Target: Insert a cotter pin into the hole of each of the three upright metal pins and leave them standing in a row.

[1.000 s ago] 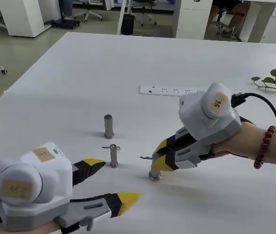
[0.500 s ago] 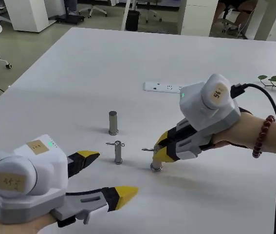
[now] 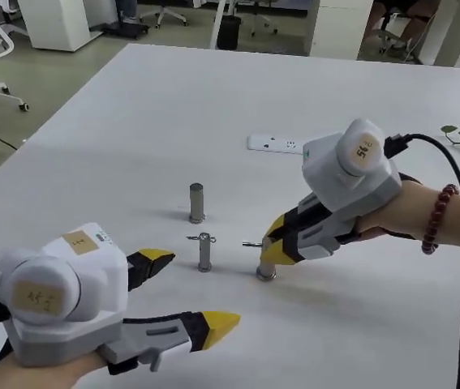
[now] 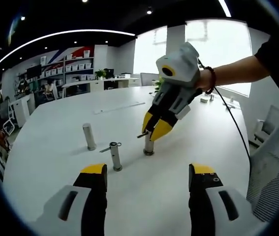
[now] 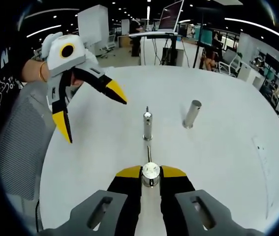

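Metal pin (image 5: pixel 150 170) between right gripper (image 5: pixel 150 175) fingertips (image 5: pixel 129 172)

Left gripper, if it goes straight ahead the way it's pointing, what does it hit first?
Likely the middle pin, just inside its left jaw; if that slips past, the end pin in the right gripper. Depth is unclear.

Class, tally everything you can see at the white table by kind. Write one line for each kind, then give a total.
Upright metal pins: 3
Cotter pins: 2
Power strip: 1
Plant sprig: 1
Claws, left claw and right claw: 2
Total: 9
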{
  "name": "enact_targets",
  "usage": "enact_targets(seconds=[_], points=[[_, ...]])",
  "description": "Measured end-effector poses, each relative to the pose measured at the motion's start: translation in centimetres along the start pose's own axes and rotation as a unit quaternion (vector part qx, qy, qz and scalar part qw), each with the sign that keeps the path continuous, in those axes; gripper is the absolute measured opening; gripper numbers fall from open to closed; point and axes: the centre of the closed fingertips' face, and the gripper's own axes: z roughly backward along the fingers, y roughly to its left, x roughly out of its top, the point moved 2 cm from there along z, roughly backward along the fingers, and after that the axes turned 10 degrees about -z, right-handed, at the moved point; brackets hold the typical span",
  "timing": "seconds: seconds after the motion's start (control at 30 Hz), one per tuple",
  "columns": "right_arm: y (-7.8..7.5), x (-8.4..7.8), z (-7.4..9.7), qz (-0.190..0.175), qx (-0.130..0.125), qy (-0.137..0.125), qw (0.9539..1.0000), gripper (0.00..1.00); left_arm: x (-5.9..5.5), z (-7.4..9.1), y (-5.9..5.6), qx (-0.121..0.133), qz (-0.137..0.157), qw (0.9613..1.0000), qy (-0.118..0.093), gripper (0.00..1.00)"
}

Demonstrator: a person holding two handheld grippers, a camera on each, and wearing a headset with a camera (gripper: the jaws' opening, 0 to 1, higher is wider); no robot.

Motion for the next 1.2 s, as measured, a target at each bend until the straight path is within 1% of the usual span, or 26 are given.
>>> enact_targets(seconds=[0.1, 0.2, 0.37, 0.57, 0.67, 0.73, 0.8, 0.9, 0.97, 1.03, 1.07, 1.1, 1.13, 1.17, 1.2], points=[[-0.1, -0.1, 0.1, -0.009, 0.003, 0.001, 1.0000, 0.08, 0.1, 0.0, -0.2, -0.001, -0.003, 1.0000, 0.001, 0.66], [-0.1, -0.2, 0.1, -0.015, 0.007, 0.003, 0.9999, 0.08, 0.2, 0.0, -0.2, 0.002, -0.006, 1.0000, -0.002, 0.67], [0.0, -0.1, 0.1, -0.008, 0.010, 0.005, 0.9999, 0.08, 0.2, 0.0, -0.1, 0.006, -0.007, 1.0000, 0.000, 0.68], [0.0, -0.2, 0.1, -0.008, 0.012, 0.002, 0.9999, 0.09, 0.2, 0.1, 0.1, 0.007, -0.003, 1.0000, -0.001, 0.69], [0.0, -0.2, 0.1, -0.007, 0.011, -0.002, 0.9999, 0.09, -0.1, 0.0, 0.2, 0.008, 0.003, 1.0000, 0.002, 0.69], [-0.1, -0.3, 0.1, -0.014, 0.004, -0.001, 0.9999, 0.11, -0.2, 0.0, 0.4, 0.010, 0.004, 0.9999, 0.003, 0.71], [-0.1, -0.5, 0.1, -0.012, 0.000, 0.000, 0.9999, 0.16, -0.1, 0.1, 0.5, 0.012, 0.010, 0.9999, 0.001, 0.71], [0.0, -0.1, 0.3, -0.025, 0.000, -0.016, 0.9996, 0.18, 0.0, 0.2, 0.7, 0.016, 0.009, 0.9998, -0.001, 0.73], [0.1, 0.5, 0.6, -0.045, 0.001, -0.036, 0.9983, 0.21, 0.0, 0.2, 0.7, 0.019, 0.009, 0.9998, -0.001, 0.74], [0.0, 1.6, 0.8, -0.068, -0.002, -0.064, 0.9956, 0.23, 0.1, 0.2, 0.8, 0.021, 0.010, 0.9997, -0.002, 0.75], [-0.2, 2.2, 1.0, -0.085, -0.005, -0.082, 0.9930, 0.24, 0.1, 0.2, 0.8, 0.022, 0.010, 0.9997, -0.003, 0.75], [-0.3, 2.4, 1.0, -0.091, -0.005, -0.088, 0.9920, 0.25, 0.1, 0.2, 0.8, 0.022, 0.010, 0.9997, -0.003, 0.76], [-0.7, 3.2, 1.1, -0.107, -0.007, -0.108, 0.9884, 0.27, 0.1, 0.2, 0.9, 0.023, 0.009, 0.9997, -0.003, 0.77], [-1.3, 3.6, 1.0, -0.119, -0.011, -0.123, 0.9852, 0.28, 0.1, 0.2, 0.9, 0.024, 0.008, 0.9997, -0.002, 0.77], [-1.7, 4.2, 1.0, -0.133, -0.016, -0.139, 0.9811, 0.29, 0.1, 0.2, 1.0, 0.025, 0.008, 0.9997, -0.002, 0.78]])
